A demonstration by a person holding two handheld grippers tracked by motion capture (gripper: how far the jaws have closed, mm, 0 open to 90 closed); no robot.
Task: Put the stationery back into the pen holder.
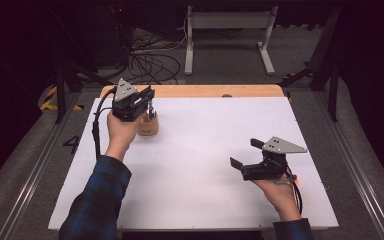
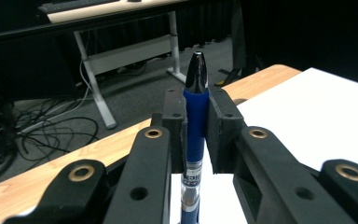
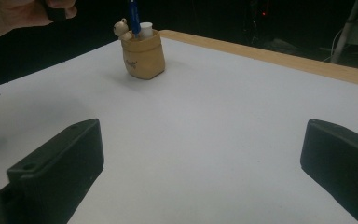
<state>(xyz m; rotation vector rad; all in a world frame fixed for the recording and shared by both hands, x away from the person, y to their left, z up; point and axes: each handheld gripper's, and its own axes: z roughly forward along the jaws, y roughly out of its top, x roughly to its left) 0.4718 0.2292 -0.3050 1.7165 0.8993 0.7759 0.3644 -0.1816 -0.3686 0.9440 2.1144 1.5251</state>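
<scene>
Pinching a blue pen (image 2: 196,116) between its pads, the left gripper (image 1: 147,102) hovers at the far left corner of the white table (image 1: 205,150), right over a small tan pen holder (image 1: 149,126) shaped like a sack. In the left gripper view the pen stands upright between the black jaws, its glossy black tip (image 2: 196,72) pointing up and a clear, labelled stretch of barrel running down out of the picture. The hold sits on the blue part just below the tip. The pen looks light and stiff, a smooth plastic barrel that I'd judge could slide or swivel in a loose grip, so that upper section, held squarely, seems the right place to take it. The right gripper view shows the pen's lower end (image 3: 134,16) at the mouth of the holder (image 3: 143,54), beside a white item and a little bear figure on the rim; whether it rests inside I cannot tell. The holder looks soft and light, likely to tip if nudged. Further right, the right gripper (image 1: 245,152) rests low over the near right part of the table, jaws spread wide with nothing between them.
</scene>
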